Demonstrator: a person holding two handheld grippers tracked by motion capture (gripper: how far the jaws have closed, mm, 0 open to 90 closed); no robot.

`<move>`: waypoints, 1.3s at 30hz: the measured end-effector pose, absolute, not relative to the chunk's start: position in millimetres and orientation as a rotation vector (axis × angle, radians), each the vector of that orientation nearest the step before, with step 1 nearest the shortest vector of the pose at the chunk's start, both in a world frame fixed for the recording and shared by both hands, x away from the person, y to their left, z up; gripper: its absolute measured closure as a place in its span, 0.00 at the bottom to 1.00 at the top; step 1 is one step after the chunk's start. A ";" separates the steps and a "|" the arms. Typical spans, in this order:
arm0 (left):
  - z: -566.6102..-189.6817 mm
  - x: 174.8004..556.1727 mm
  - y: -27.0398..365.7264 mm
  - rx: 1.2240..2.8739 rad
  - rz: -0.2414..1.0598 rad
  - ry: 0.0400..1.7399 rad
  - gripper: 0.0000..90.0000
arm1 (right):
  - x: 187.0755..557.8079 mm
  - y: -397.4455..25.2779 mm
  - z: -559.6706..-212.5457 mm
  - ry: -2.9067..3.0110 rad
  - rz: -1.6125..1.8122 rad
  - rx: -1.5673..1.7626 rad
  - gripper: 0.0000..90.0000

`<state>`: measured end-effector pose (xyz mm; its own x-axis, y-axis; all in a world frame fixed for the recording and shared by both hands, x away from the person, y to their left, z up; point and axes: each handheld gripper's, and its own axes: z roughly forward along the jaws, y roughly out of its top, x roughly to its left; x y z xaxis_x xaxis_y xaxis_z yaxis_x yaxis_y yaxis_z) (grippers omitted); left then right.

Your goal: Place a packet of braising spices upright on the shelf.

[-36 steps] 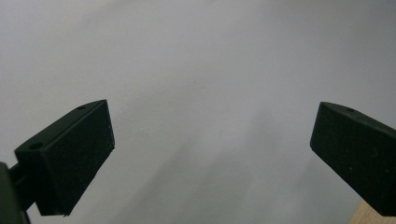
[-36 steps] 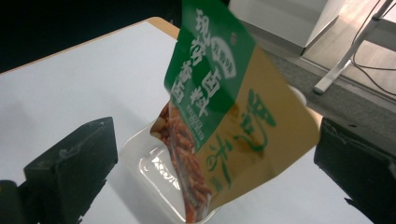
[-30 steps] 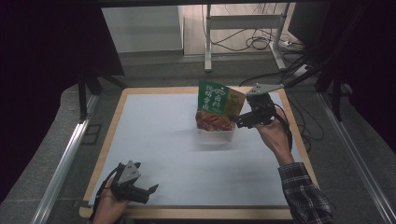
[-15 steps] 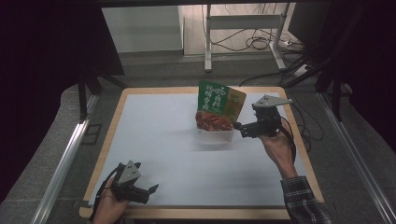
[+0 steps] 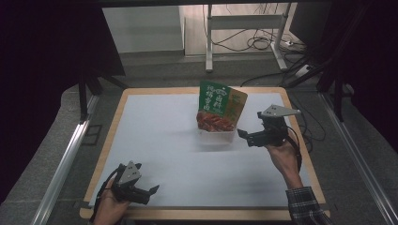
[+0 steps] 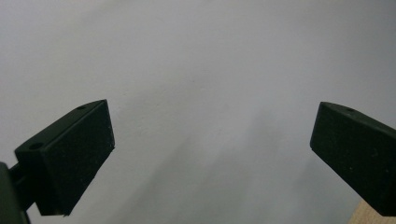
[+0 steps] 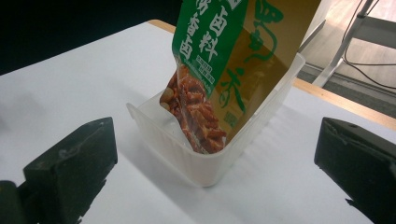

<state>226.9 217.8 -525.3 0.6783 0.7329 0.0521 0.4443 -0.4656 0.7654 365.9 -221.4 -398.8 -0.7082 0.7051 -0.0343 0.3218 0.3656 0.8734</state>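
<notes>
A green and brown snack packet [image 5: 219, 107] [image 7: 224, 70] stands upright in a clear plastic tub [image 5: 216, 136] [image 7: 196, 158] on the white mat, right of centre. My right gripper [image 5: 243, 135] [image 7: 215, 186] sits just to the right of the tub, open, jaws pointing at it with nothing between them. At the mat's front left corner, my left gripper [image 5: 151, 192] [image 6: 210, 154] is open over bare mat, empty.
The white mat [image 5: 164, 140] lies on a wooden board [image 5: 300, 145] with a raised edge. Metal rails [image 5: 65, 154] run along both sides of the table. Beyond the far edge are a stand leg [image 5: 209, 42] and loose cables [image 5: 258, 44] on the floor.
My right gripper has drawn back from the packet toward the front right and now stands open beside the tub. The packet stays in the tub. The left gripper has not moved.
</notes>
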 end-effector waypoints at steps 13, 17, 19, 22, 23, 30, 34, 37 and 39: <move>-524.3 225.5 219.2 2.110 0.486 0.880 0.00 | 348.8 -223.0 -404.6 2.251 1.232 0.857 0.00; -523.3 225.1 220.3 2.089 0.476 0.877 0.00 | 345.9 -224.2 -409.0 2.263 1.221 0.861 0.00; -523.2 225.0 220.3 2.088 0.475 0.875 0.00 | 345.0 -224.8 -411.0 2.268 1.220 0.866 0.00; -523.2 224.8 219.8 2.090 0.480 0.872 0.00 | 342.8 -225.1 -414.2 2.275 1.219 0.870 0.00; -523.2 224.7 219.8 2.089 0.481 0.872 0.00 | 341.7 -224.8 -415.2 2.280 1.218 0.872 0.00; -523.0 224.3 219.8 2.089 0.499 0.873 0.00 | 336.0 -223.6 -418.8 2.293 1.212 0.863 0.00; -523.4 224.3 219.2 2.098 0.501 0.871 0.00 | 332.3 -224.9 -421.8 2.303 1.205 0.865 0.00; -523.3 224.2 219.4 2.096 0.503 0.873 0.00 | 329.6 -226.7 -425.1 2.313 1.194 0.874 0.00; -523.4 224.2 219.5 2.096 0.503 0.874 0.00 | 328.0 -227.6 -427.7 2.321 1.186 0.876 0.00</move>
<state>224.2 219.5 -523.4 0.6835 0.7279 0.0549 0.4131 -0.4477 0.7931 328.0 -227.6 -427.7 -0.7287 0.6824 -0.0580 0.3529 0.4468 0.8221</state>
